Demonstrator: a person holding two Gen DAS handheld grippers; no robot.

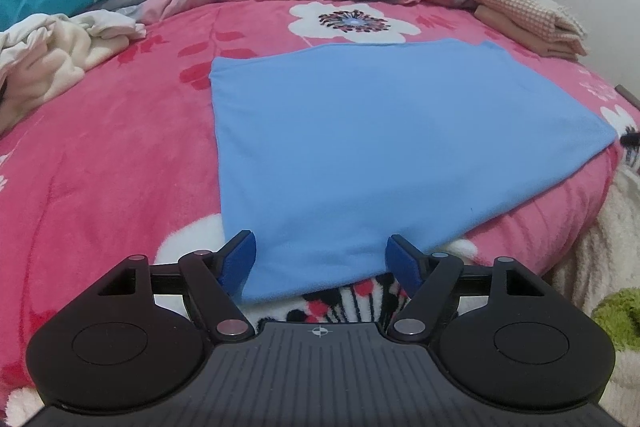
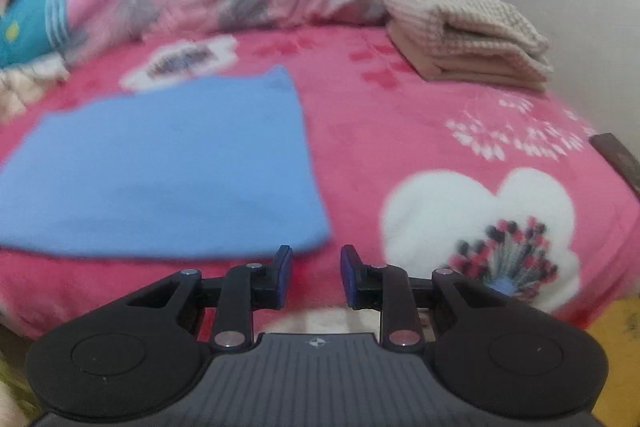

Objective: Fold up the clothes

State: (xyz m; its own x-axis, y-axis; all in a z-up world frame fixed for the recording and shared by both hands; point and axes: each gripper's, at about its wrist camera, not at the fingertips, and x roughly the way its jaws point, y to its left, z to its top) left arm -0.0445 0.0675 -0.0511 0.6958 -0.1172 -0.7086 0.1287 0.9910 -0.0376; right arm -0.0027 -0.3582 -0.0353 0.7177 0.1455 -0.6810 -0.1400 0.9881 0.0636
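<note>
No legible text, labels, brand names or numbers found in either view. The only sign noted is a small white crosshair mark (image 1: 319, 331) printed on the ribbed grey housing of the left claw unit, near edge centre; a matching crosshair mark (image 2: 316, 342) stands on the right claw unit's housing.

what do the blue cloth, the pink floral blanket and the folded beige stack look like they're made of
Blue cloth: probably thin fleece or microfibre, matte, smooth, lying flat with soft edges. Pink floral blanket: plush fleece, judging by its fuzzy nap and faint sheen. Folded beige stack: the top layer looks like a waffle or chunky knit, with a visible grid texture; the fibre cannot be told.
</note>
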